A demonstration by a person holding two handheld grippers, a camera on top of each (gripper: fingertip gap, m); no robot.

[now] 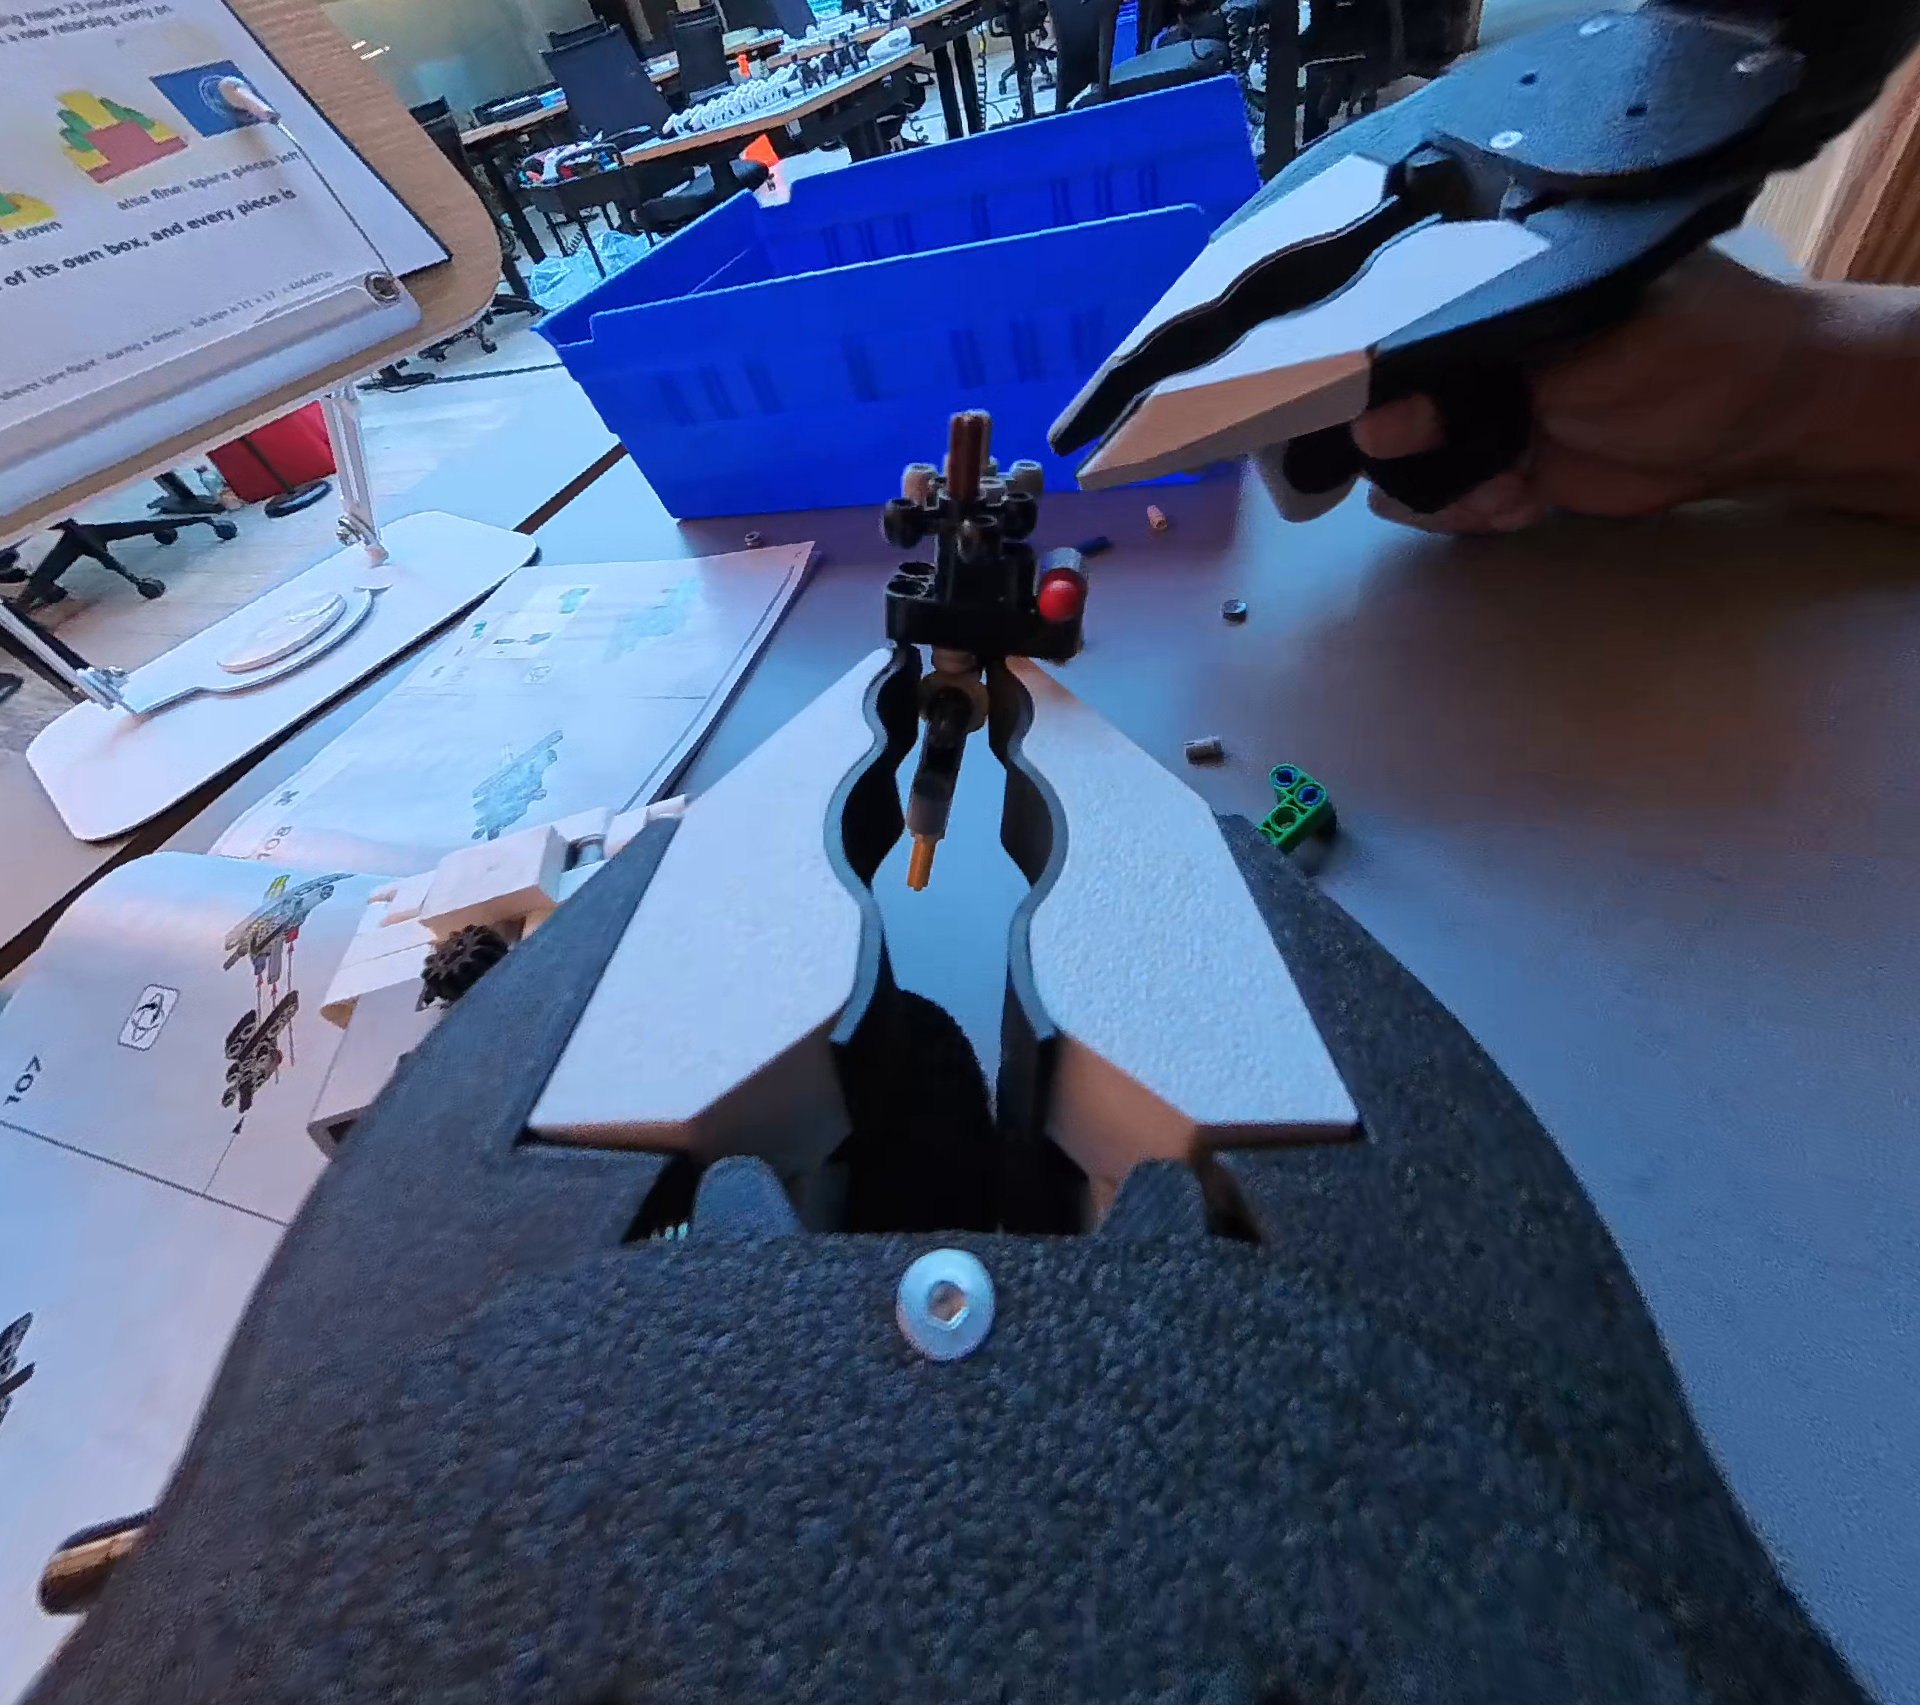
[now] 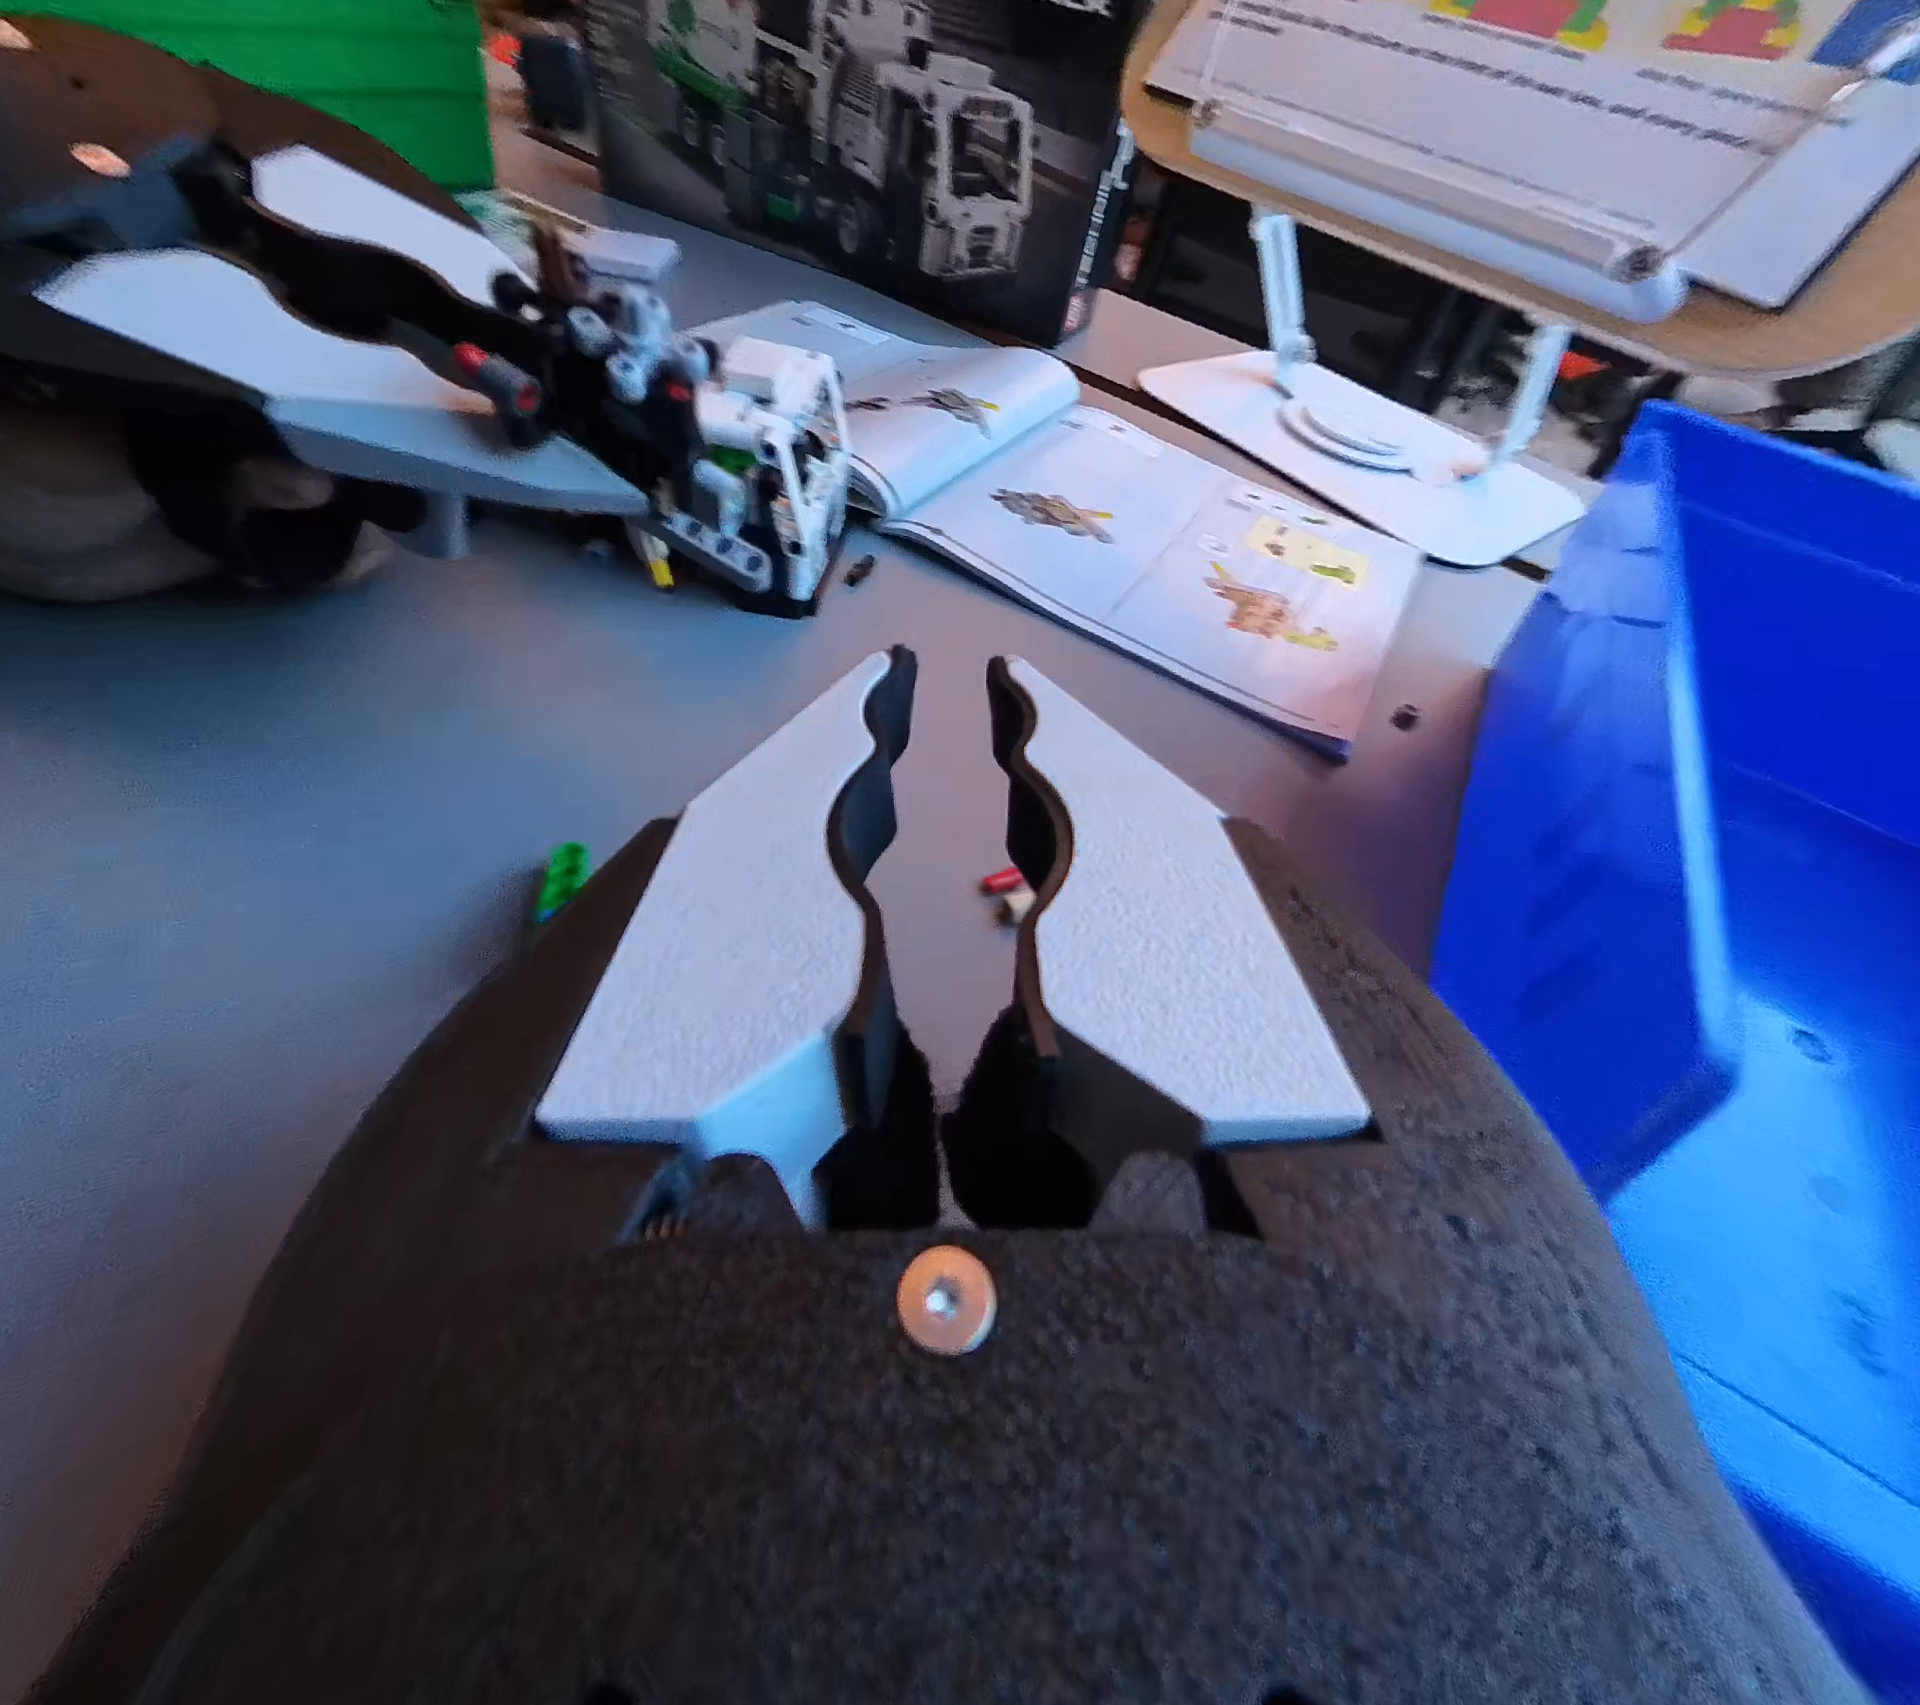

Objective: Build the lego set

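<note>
- The small black sub-assembly (image 1: 971,554) sits at the centre of the left wrist view, pinched at its lower stem by the left claw (image 1: 954,668), which is clamped on it; a dark axle stands up from its top, a red stud juts out at 3 o'clock, and an orange-tipped pin hangs between the claw's fingers.
- Judging from this, the step in hand is fitting another piece onto that sub-assembly, so the left claw should hold it steady and upright, with the open holes facing the free side.
- The right claw (image 2: 951,668) is slightly apart and holds nothing; in the left wrist view it hovers at 2 o'clock from the sub-assembly, near but not touching.
- Loose parts lie on the bench (image 1: 1558,824): a green angled connector (image 1: 1294,808) at 4 o'clock from the sub-assembly, a small tan bush (image 1: 1202,749) near it, and a red-and-tan pin (image 2: 1006,892) beside the right claw's fingers.
- I would have the right claw pick the next small piece by its sides, low and square, so it does not roll or flip.
- The part-built white truck (image 2: 774,460) stands at 10 o'clock in the right wrist view, beside the open instruction booklet (image 2: 1132,554); checking the booklet's page before pressing seems wise.
- The blue bin (image 1: 904,336) lies beyond at 12 o'clock in the left wrist view; the set's box (image 2: 862,86) stands behind the truck.
- Risk: pushing hard may twist the stem out of the left claw's grip.
</note>
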